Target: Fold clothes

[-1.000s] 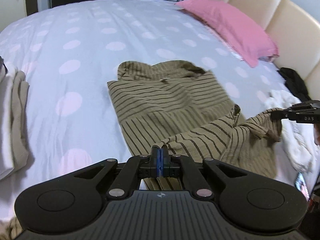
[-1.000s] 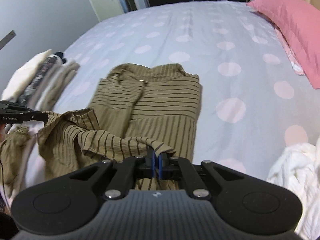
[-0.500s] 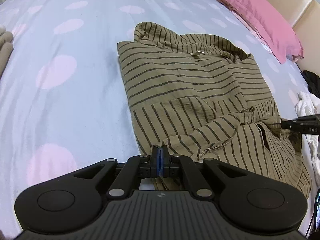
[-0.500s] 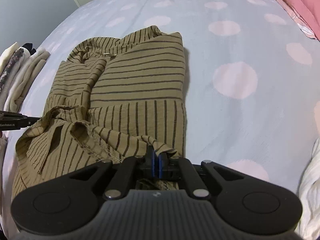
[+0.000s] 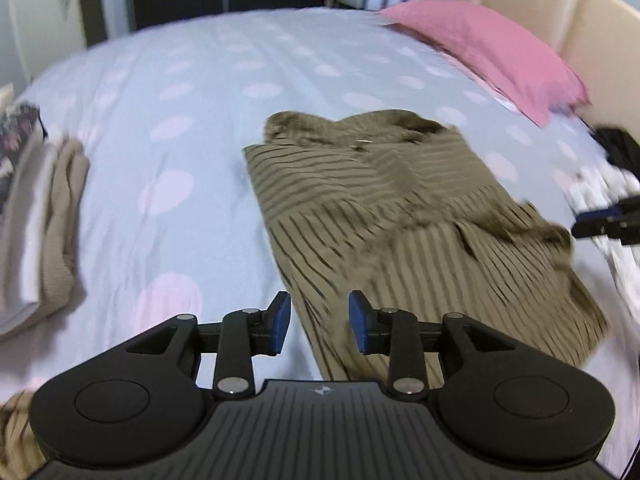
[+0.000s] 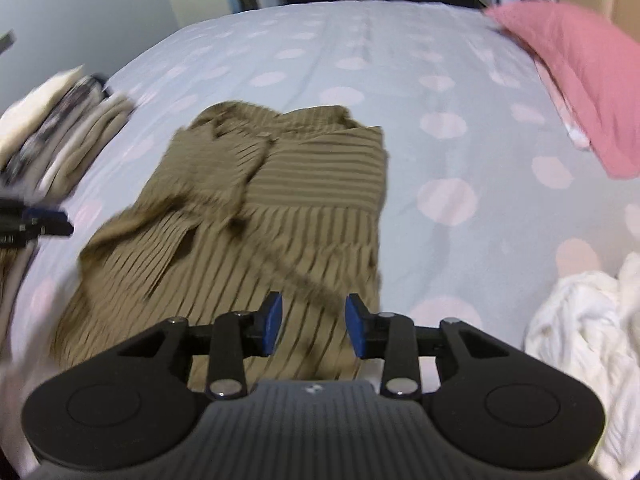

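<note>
The olive striped shirt [image 5: 384, 216] lies on the bed [image 5: 200, 92], roughly in the middle of the polka-dot cover, collar end toward the far side. Both views are smeared by motion blur, so its stripes run together and the creases across its middle are hard to read; a loose flap, perhaps a sleeve, lies bunched over the near half, but which part it is cannot be told.

The left hand-held gripper [image 5: 319, 322] has its blue pads [image 5: 282, 320] spread and opening, above the shirt's near left edge, with nothing pinched between them. The right hand-held gripper [image 6: 313, 323] is likewise spread and opening over the shirt's near hem, and its pads [image 6: 354, 326] do not press on cloth. Whether either gripper's fingertips touch the fabric beneath cannot be judged.

Each gripper shows only as a dark tip at the edge of the other's view, cut off by the frame. The near hem of the shirt is hidden behind the gripper bodies.

A stack of folded clothes [image 5: 44, 216] sits at the left, partly cut off. A pink pillow [image 5: 488, 52] rests by the headboard [image 5: 560, 8]. A crumpled white garment [image 6: 588, 336] lies at the right, cut by the frame, and a dark item [image 5: 616, 148] near it is too blurred to identify.
</note>
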Tool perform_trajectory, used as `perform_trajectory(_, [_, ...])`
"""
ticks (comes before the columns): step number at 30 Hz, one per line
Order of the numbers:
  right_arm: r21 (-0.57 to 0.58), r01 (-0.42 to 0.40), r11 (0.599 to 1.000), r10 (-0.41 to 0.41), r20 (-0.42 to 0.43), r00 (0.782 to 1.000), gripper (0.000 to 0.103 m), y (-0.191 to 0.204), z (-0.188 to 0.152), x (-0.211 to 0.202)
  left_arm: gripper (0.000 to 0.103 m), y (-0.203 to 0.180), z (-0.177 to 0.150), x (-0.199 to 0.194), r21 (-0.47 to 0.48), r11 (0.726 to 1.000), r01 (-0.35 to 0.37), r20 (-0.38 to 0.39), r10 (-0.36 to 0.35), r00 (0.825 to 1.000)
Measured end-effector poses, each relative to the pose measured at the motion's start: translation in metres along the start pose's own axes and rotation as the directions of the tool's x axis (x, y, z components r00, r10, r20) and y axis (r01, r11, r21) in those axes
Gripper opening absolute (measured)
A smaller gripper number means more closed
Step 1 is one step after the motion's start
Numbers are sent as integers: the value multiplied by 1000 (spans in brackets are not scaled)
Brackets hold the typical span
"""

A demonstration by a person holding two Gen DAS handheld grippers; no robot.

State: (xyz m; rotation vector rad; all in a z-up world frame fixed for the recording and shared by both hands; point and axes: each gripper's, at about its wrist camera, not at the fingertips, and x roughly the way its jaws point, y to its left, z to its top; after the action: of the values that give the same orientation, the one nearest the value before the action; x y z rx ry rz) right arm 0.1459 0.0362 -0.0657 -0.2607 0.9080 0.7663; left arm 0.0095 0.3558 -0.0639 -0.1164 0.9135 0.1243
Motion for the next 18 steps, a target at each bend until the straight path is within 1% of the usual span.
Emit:
perform_trajectory(6, [-108,15,994,-13,15,1000,38,40,-55,-39,31,-43,-47,-43,135,991,-26,38,21,999])
perform_trajectory(9, [-186,34,982,-32,16,999,38,57,-78,-47,36,-67,-70,-55,216,975,-53,51,43,998])
perform_trajectory(11, [-238,55,970,-51,23,998,39,67,-92,-49,37,-82,-85,-57,278,957,-83,64,68,996])
perform_trajectory(13, [-298,88,951,-82,32,996,41,75,-106,-46,37,-95,-100,-53,340,934,-110,61,95,994])
perform_trajectory(14, [-329,106,938,-100,35,994,41,78,-112,-44,37,-101,-106,-50,376,918,-125,62,109,992])
perform_trajectory(18, [-457,182,870,-177,55,983,41,88,-132,-31,37,-122,-130,-32,510,834,-213,95,192,977])
